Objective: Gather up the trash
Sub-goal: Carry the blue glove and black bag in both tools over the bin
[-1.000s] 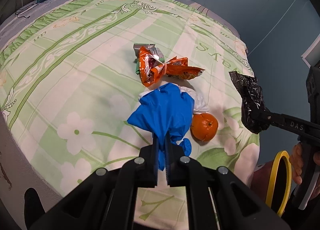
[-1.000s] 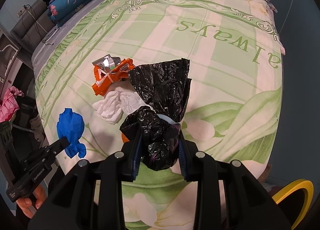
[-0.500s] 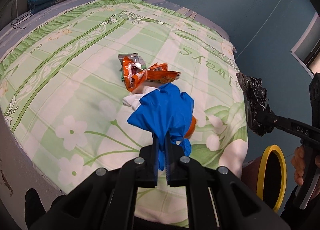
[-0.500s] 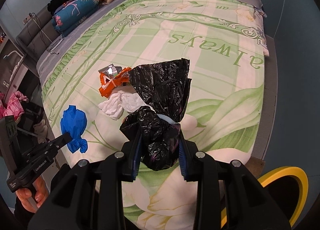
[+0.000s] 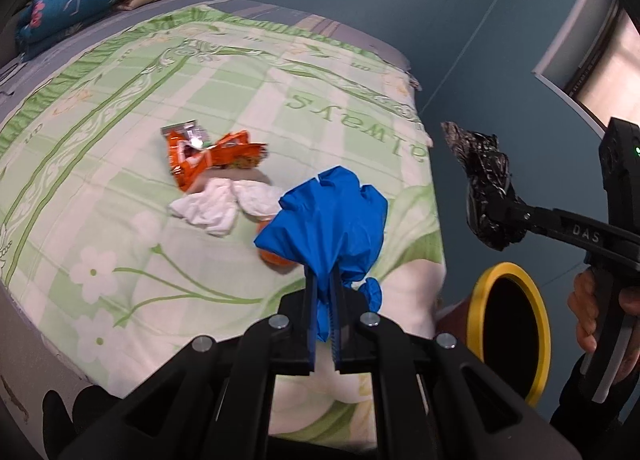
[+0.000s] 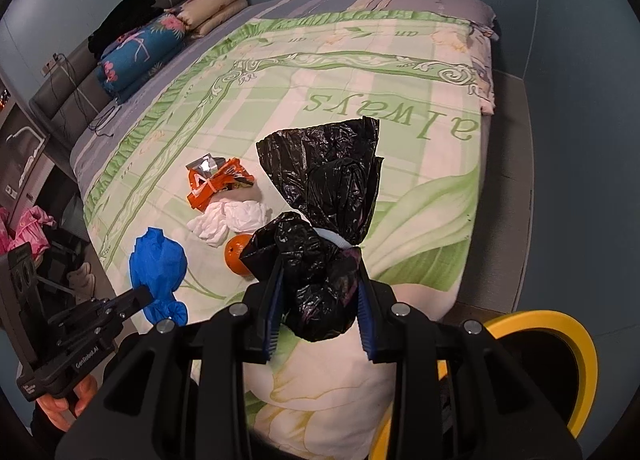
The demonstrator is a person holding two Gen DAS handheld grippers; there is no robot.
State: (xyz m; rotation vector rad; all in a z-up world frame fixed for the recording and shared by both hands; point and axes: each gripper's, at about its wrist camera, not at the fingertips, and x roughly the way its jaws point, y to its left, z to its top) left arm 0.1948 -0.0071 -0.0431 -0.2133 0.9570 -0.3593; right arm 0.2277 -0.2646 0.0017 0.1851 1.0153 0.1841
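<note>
From the left wrist view, we have the left gripper (image 5: 325, 300) with its jaws clamped tight on the neck of a blue bag (image 5: 328, 220), which bulges just ahead of the jaws above the bed (image 5: 120, 164). Beyond the jaws lie an orange wrapper (image 5: 208, 158), white tissue (image 5: 224, 204) and an orange fruit (image 5: 272, 258) half hidden behind the bag. To the right of the jaws stands the yellow-rimmed bin (image 5: 510, 324)

From the right wrist view, the right gripper (image 6: 318, 300) has its jaws closed on a black bag (image 6: 320, 228), bunched between them. The bin sits below and right of the jaws. We judge that both loads are in the carry step; next we need each set of jaws over the bin's mouth before letting go
</note>
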